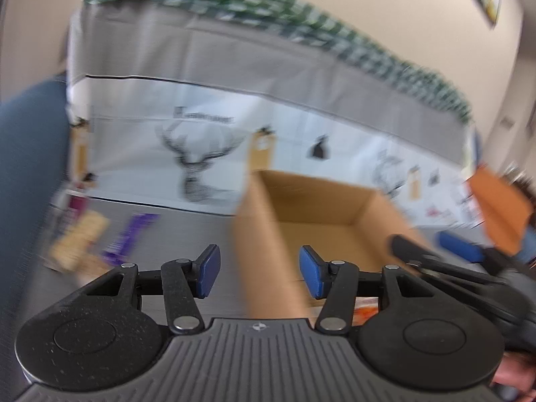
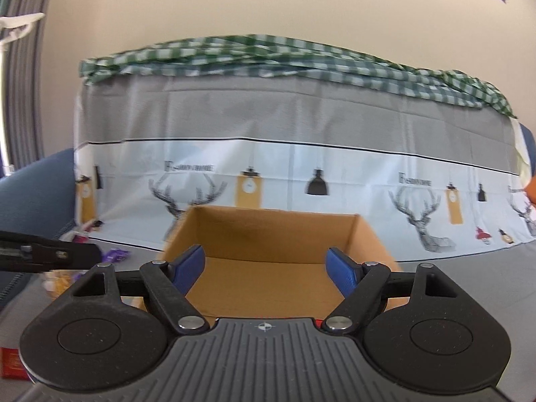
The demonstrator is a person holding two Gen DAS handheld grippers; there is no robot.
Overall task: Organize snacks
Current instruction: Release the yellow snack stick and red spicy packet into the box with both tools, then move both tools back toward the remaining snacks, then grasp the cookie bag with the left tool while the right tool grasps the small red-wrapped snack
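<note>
- left wrist view: your left gripper (image 1: 259, 273) has jaws half open, empty; steer it to the purple snack (image 1: 129, 234).
- right gripper (image 2: 264, 269), jaws wide and empty, hangs over the cardboard box (image 2: 363, 231); keep clear.

Left-wrist view smeared by blur — purple packet (image 1: 129, 234) and tan packet (image 1: 78, 239) unreadable.

The box (image 2: 278, 244) is made of plain brown cardboard, matt and unprinted inside. The left tool (image 1: 259, 271) and right tool (image 2: 266, 268) are built of speckled matt black plastic with bright metal pivot pins, and their pads (image 2: 341, 276) are faced in blue ribbed rubber. The desk (image 2: 469, 278) is covered in grey woven-looking cloth. The backdrop (image 2: 268, 134) is draped in smooth printed sheeting, topped by green checked cloth (image 2: 301, 55).
</note>
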